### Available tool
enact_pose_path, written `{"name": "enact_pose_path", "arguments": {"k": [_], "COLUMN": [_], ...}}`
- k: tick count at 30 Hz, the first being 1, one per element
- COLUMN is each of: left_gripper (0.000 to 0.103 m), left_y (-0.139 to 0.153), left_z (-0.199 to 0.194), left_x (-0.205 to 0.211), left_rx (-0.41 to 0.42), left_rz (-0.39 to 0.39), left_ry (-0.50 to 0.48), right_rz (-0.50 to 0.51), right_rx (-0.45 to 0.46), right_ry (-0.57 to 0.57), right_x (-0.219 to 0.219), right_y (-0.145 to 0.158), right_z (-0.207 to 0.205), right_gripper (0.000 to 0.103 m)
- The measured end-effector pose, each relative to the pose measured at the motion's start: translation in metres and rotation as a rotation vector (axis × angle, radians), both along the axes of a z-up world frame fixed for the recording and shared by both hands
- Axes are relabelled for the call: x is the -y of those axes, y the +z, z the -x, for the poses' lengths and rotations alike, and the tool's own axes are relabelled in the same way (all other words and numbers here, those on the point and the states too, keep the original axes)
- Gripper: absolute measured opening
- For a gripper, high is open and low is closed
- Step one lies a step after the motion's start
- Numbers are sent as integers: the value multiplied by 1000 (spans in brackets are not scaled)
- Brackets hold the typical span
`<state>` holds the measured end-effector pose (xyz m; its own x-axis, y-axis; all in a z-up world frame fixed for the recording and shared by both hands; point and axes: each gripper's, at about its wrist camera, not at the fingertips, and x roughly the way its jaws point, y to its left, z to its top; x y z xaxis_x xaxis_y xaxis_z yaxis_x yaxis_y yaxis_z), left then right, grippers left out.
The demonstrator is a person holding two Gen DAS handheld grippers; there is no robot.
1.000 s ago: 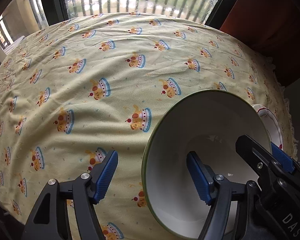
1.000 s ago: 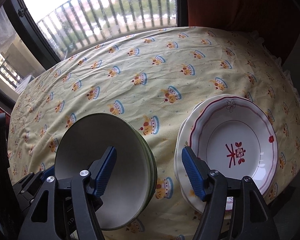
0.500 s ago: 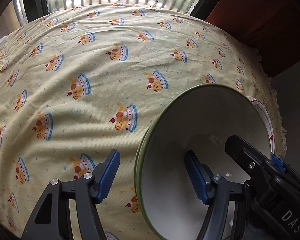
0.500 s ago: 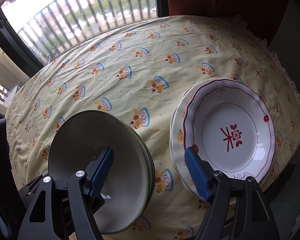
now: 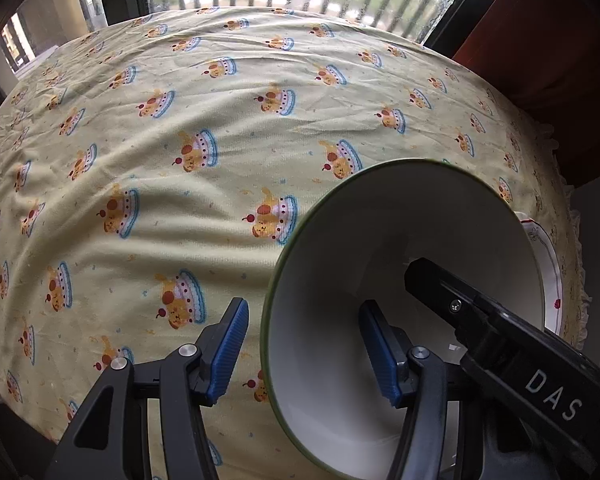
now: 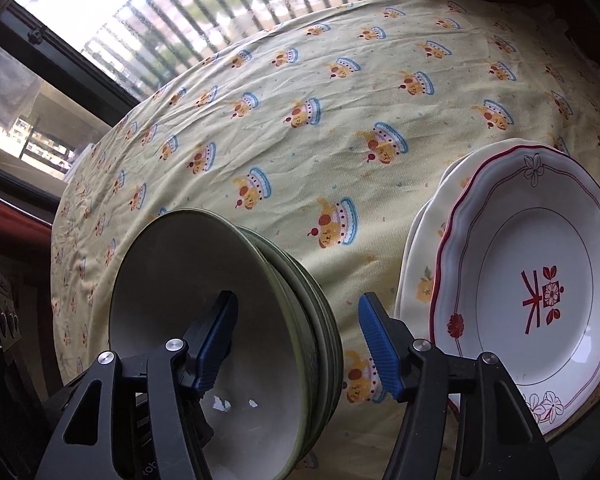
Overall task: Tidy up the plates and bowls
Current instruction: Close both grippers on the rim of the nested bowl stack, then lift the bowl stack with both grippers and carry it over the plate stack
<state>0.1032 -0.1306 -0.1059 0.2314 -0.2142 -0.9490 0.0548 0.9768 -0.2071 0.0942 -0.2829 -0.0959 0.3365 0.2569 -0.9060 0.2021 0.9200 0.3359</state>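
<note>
White capital letters "DAS" stand on the black body of the right gripper (image 5: 500,332), seen in the left wrist view where it reaches into the bowl (image 5: 380,240); the letters run along the lower right part of the arm. In the right wrist view, a red character-like sign beside a small square flower emblem is printed at the centre of the red-rimmed plate (image 6: 540,264); it appears turned sideways and cannot be read with certainty. At the bottom edge of the same view, pale letters on the dark gripper body below the stacked bowls (image 6: 220,320) are partly cut off and illegible.
</note>
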Motion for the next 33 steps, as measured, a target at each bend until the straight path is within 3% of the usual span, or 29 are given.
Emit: {"name": "enact_pose_path", "arguments": {"k": [3, 6, 9, 11, 16, 22, 28, 33], "left_gripper": [58, 56, 52, 45, 43, 42, 42, 42], "left_y": [-1, 0, 1, 1, 1, 0, 5, 16], "left_z": [1, 2, 1, 1, 0, -3, -1, 5], "left_x": [-1, 1, 3, 5, 3, -8, -16, -14], "left_rx": [-11, 1, 6, 14, 33, 28, 34, 50], "left_rz": [4, -6, 2, 20, 55, 107, 110, 105], "left_ry": [11, -6, -22, -31, -57, -135, -214, -202], "right_rz": [-18, -98, -93, -98, -76, 18, 18, 20], "right_rx": [-35, -61, -63, -67, -69, -82, -118, -105], "right_ry": [3, 2, 22, 24, 12, -4, -74, -80], "right_x": [3, 4, 2, 2, -2, -17, -28, -28], "right_y": [-8, -15, -14, -15, -12, -4, -2, 9], "right_z": [-3, -2, -3, -3, -4, -1, 7, 14], "right_gripper": [53, 46, 46, 45, 45, 45, 44, 44]}}
